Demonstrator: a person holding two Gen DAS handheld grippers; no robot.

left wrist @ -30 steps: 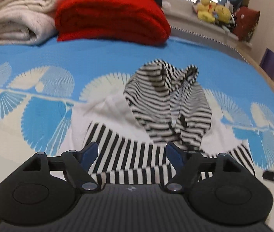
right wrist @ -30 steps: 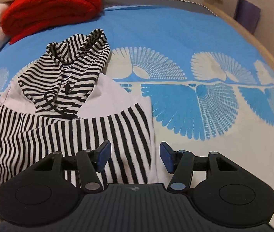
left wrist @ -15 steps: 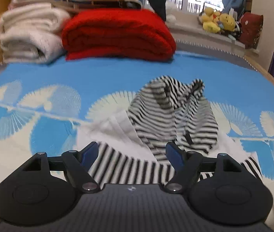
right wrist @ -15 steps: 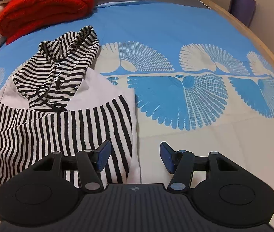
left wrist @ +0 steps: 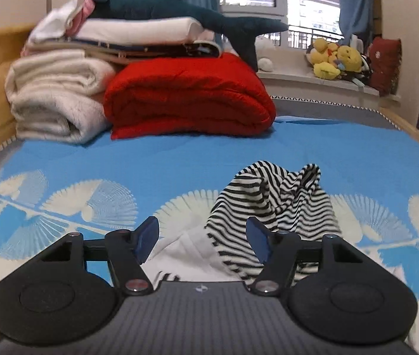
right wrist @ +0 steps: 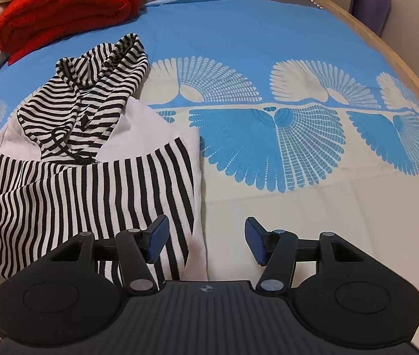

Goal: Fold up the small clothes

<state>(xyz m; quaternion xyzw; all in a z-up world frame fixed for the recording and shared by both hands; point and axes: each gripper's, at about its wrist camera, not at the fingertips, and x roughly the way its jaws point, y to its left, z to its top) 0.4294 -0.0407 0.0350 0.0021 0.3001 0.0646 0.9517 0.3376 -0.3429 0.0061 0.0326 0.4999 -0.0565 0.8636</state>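
A small white hoodie with a black-and-white striped hood (right wrist: 91,94) and striped sleeves folded across its body (right wrist: 91,195) lies on the blue patterned bedspread (right wrist: 268,44). In the left wrist view its hood (left wrist: 271,204) and white shoulder (left wrist: 188,251) show just beyond my left gripper (left wrist: 203,236), which is open and empty above the garment. My right gripper (right wrist: 206,236) is open and empty, hovering over the hoodie's right edge, its left finger above the striped sleeve.
A red folded blanket (left wrist: 188,100), white blankets (left wrist: 52,100) and a plush shark (left wrist: 179,9) are stacked at the head of the bed. Yellow plush toys (left wrist: 336,59) sit on the windowsill. The bed's wooden rim (right wrist: 387,53) curves along the right.
My left gripper has tilted up and drawn back, so the striped sleeves dropped out of its view. My right gripper has shifted right, toward the hoodie's right edge. Both stayed open.
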